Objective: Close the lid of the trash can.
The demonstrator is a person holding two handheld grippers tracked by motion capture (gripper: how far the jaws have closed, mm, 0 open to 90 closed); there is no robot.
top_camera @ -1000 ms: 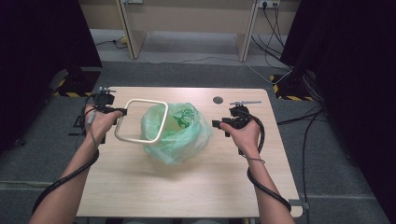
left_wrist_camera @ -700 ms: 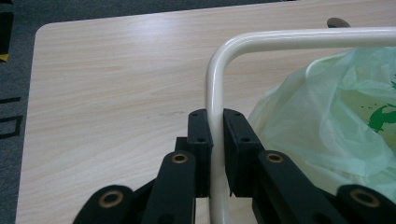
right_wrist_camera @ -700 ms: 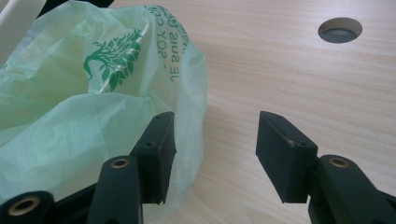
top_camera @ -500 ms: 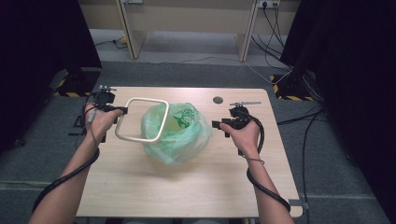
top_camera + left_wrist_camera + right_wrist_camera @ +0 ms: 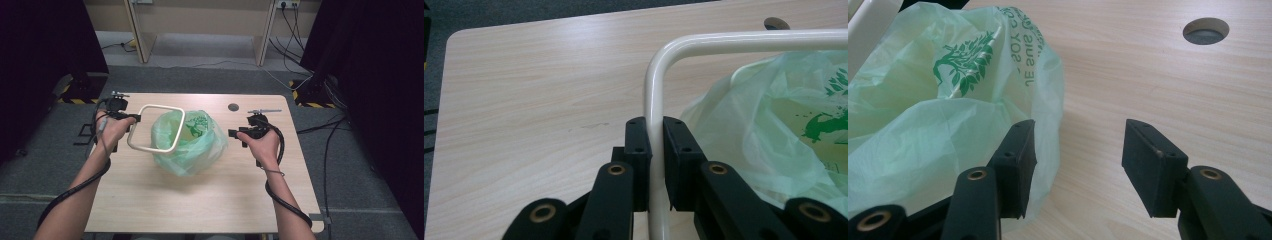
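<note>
While your left gripper (image 5: 655,165) clamps the cream frame (image 5: 156,128), its long side runs across the table (image 5: 210,200). It tilts over the green bag (image 5: 192,145). Your right gripper (image 5: 1075,165) stands wide, holding nothing.

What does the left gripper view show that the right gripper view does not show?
The left gripper view alone shows the left tongs shut on the cream tube frame, and the frame's rounded corner. The right gripper view alone shows the right tongs open, with nothing between them, beside the bag. Both show the green plastic bag with its tree print, the wooden table and the round hole in it.
</note>
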